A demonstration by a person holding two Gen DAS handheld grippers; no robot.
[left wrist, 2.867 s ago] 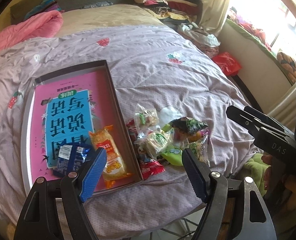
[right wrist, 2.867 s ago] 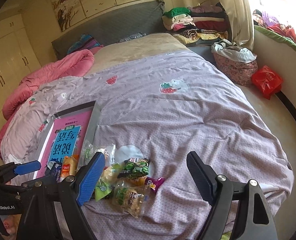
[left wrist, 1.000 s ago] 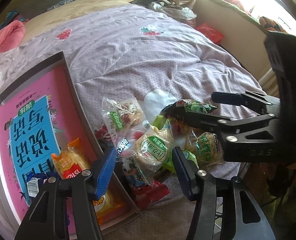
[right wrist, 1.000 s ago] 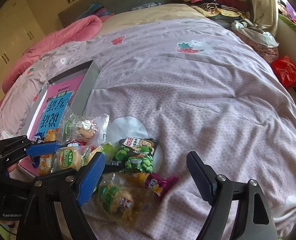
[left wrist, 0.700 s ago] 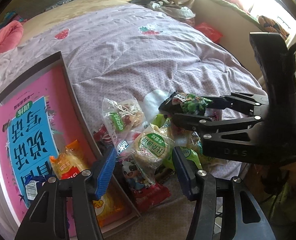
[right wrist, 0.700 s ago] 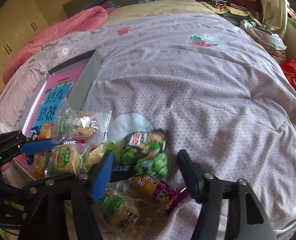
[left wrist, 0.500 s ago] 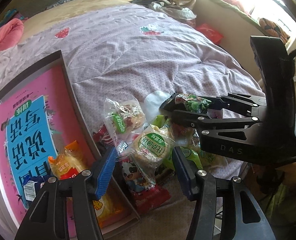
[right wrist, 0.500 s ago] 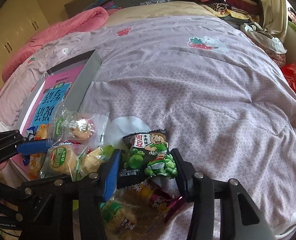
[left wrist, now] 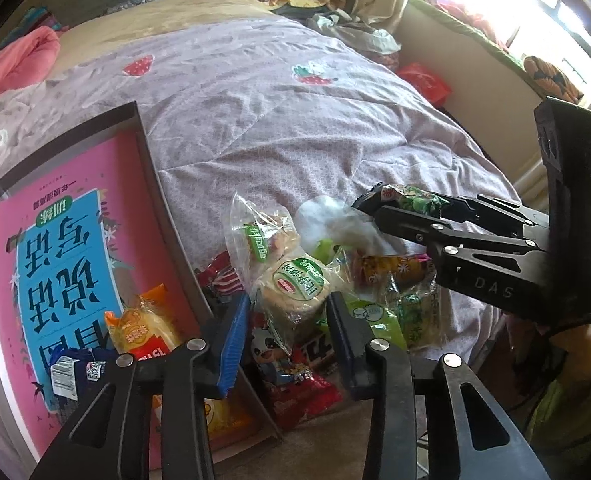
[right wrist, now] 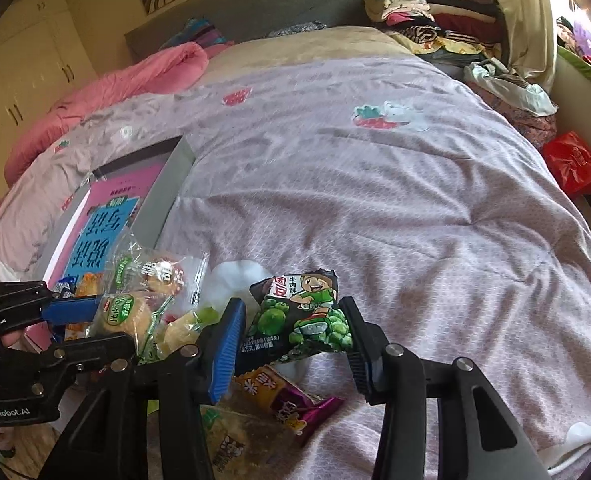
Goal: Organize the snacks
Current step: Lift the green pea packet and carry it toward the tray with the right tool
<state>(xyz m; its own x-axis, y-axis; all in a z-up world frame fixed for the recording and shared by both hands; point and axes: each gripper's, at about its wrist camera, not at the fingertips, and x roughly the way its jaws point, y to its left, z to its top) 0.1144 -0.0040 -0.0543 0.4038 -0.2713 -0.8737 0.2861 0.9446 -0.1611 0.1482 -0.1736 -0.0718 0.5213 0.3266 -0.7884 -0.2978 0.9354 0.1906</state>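
Observation:
A pile of snack packets lies on the lilac quilt near the bed's front edge. My right gripper (right wrist: 293,334) is shut on a black-and-green pea snack bag (right wrist: 303,312) and holds it above the pile; it also shows in the left wrist view (left wrist: 409,196). My left gripper (left wrist: 287,332) is shut on a clear packet with a round pastry and green label (left wrist: 293,288), seen too in the right wrist view (right wrist: 123,312). A grey tray (left wrist: 163,200) with a pink book holds an orange packet (left wrist: 143,330) and a blue packet (left wrist: 75,368).
More packets remain in the pile: a clear cookie bag (left wrist: 261,232), a red panda packet (left wrist: 291,372), a purple-and-yellow packet (right wrist: 279,396). A pink duvet (right wrist: 135,80) lies at the far left, folded clothes (right wrist: 423,28) at the headboard, a red bag (right wrist: 571,164) by the wall.
Both grippers moved down to the pile and closed. The right one closed on the pea bag and raised it. The left one closed on the pastry packet.

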